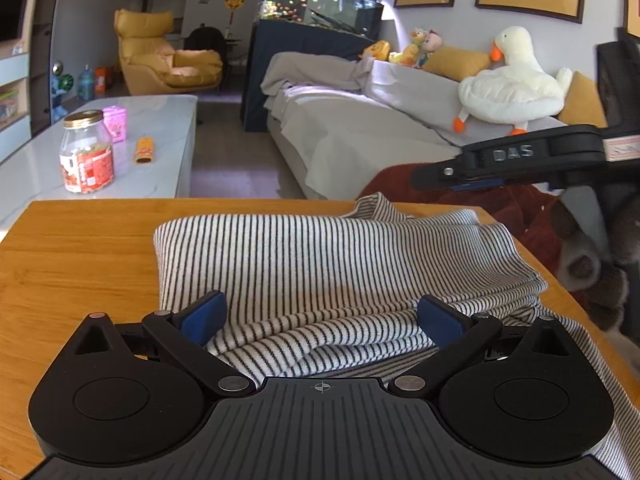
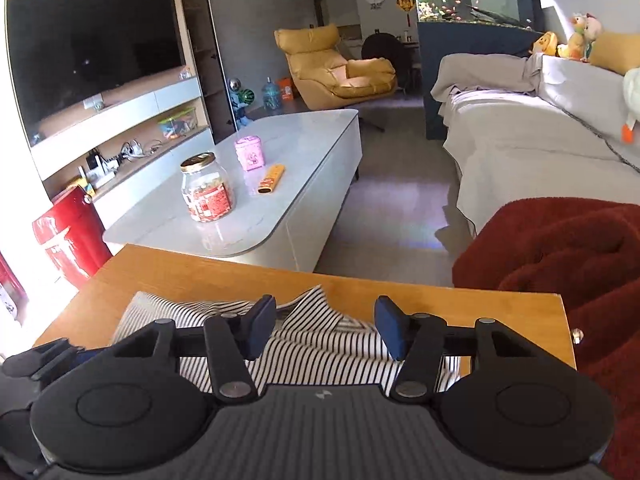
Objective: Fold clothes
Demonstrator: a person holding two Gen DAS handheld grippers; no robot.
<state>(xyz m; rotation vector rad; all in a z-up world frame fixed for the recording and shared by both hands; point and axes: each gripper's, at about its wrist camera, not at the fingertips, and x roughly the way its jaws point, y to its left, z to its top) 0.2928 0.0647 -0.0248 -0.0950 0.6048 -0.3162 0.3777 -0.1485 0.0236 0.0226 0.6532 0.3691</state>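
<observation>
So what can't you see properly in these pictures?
- Striped shirt: its near edge is hidden under the left tongs in the left wrist view; the right tongs cover its middle in the right wrist view.
- Jar: label print too small to read.
- Plush goose: cut off by the right wrist view's edge.

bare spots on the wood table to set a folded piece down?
Free: wood left of the striped garment up to the table edge, plus a strip along the far edge. Crowded: right side, where the garment hangs over the edge beside red fabric.

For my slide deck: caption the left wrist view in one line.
Open left tongs hover over a partly folded striped garment on a wooden table.
</observation>
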